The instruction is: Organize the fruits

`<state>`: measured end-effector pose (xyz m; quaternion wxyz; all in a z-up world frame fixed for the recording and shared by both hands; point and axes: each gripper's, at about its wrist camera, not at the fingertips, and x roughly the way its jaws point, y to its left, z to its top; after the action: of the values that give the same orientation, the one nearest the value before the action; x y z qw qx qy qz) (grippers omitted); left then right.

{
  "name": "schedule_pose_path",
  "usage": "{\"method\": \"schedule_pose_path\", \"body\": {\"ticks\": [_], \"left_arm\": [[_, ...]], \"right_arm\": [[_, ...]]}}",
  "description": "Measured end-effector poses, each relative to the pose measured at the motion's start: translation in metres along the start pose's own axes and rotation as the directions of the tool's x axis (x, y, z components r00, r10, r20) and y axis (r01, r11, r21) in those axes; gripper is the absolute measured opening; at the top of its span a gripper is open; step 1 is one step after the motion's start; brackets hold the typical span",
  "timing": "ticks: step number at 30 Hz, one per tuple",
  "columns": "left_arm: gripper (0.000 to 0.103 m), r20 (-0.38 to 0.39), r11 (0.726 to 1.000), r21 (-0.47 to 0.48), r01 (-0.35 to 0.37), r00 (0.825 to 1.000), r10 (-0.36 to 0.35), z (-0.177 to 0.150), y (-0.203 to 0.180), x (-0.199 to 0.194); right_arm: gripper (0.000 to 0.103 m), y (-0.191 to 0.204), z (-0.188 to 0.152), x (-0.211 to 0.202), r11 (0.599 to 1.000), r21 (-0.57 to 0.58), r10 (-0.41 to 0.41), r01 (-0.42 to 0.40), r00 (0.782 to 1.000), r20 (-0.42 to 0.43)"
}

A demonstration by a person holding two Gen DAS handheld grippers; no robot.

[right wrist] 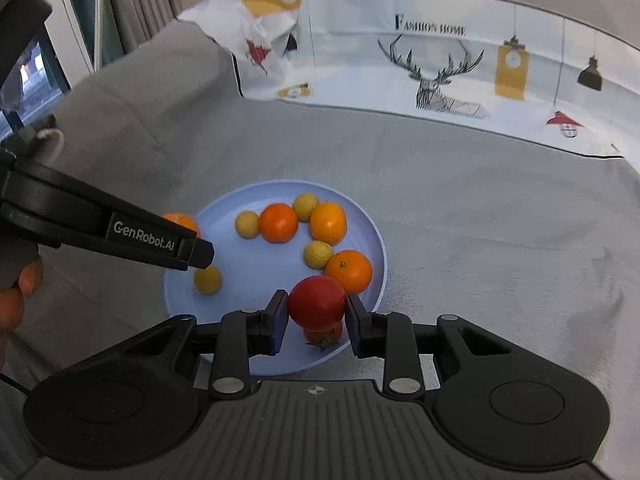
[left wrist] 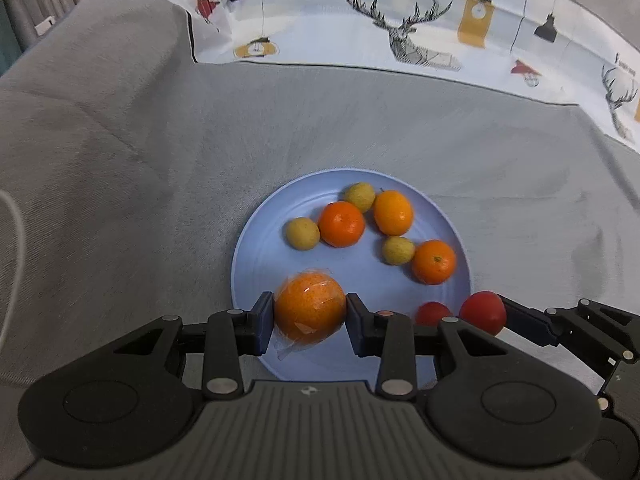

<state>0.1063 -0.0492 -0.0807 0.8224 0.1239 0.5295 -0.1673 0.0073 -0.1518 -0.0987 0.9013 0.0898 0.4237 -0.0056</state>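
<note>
The left claw [left wrist: 310, 317] grips a wrapped orange [left wrist: 310, 307] over the near left rim of the blue plate [left wrist: 256, 248]. The right claw [right wrist: 316, 312] clamps a red tomato [right wrist: 317, 302] above the plate's near right rim, over a second tomato [right wrist: 323, 335] lying there. The plate sits on a grey cloth [left wrist: 120, 160], mid-surface. Already on it are two tangerines, a paler orange fruit and four small yellow fruits. The sorting looks nearly finished: apparently only these two held fruits are left to set down, and no loose fruit shows on the cloth.
</note>
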Motion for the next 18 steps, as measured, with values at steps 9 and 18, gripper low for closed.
{"method": "schedule_pose_path", "body": {"ticks": [9,18], "left_arm": [[0.101,-0.004,1.0,0.004,0.0,1.0,0.0,0.009,0.004,0.014],[0.103,0.066,1.0,0.019,-0.016,0.998,0.014,-0.007,0.0,-0.041]], "right_arm": [[0.045,0.001,0.008,0.032,0.999,-0.032,0.008,-0.009,0.999,-0.038],[0.088,0.006,0.008,-0.015,0.998,-0.055,-0.004,0.003,1.0,-0.008]]}}
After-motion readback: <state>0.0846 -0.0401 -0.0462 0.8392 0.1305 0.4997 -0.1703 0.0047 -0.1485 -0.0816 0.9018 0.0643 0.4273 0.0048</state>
